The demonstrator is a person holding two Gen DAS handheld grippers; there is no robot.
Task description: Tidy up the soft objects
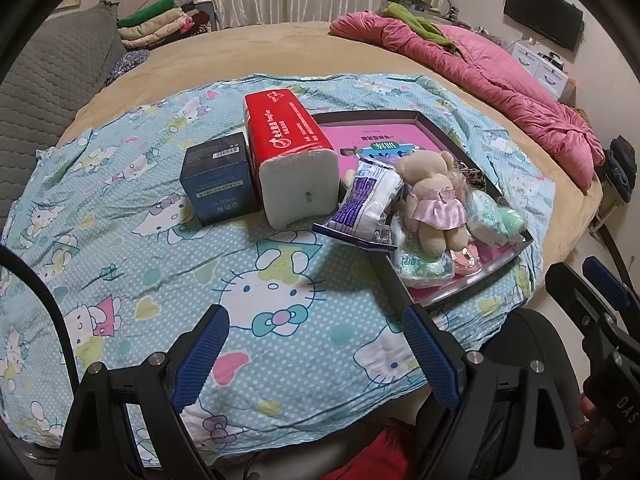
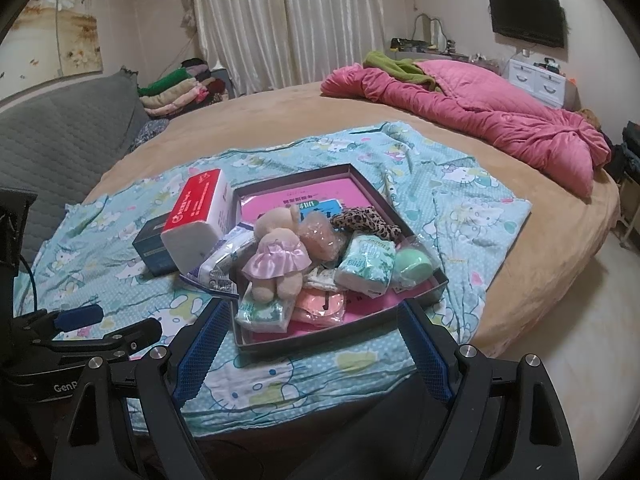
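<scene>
Both grippers hang empty over the near edge of the bed, above the light-blue cartoon-cat print sheet [image 1: 160, 280]. Left gripper [image 1: 316, 354]: fingers spread wide, nothing between them. Right gripper [image 2: 308, 346]: same, fingers spread, empty.

Soft stuff sits heaped in the shallow dark-rimmed tray w/ pink liner [image 2: 352, 330]: beige plush bear in pink satin dress [image 2: 276, 260] on top, green-white tissue packs [image 2: 364, 266], mint-green round puff [image 2: 412, 268], leopard-print fabric piece [image 2: 366, 220]. A purple-white wipes pack [image 1: 366, 204] hangs over the tray's left rim. Red-and-white tissue brick [image 1: 292, 160] and dark-blue carton [image 1: 218, 178] stand on the sheet just left of the tray, touching each other.

Key relation: tray lies dead ahead of my right fingers, near rim between them; from the left it's ahead and off to the right. Right gripper is nearer. Bear's long axis runs roughly away from me.

Can't tell if this heap is sorted or waiting to be sorted; fits both.
</scene>
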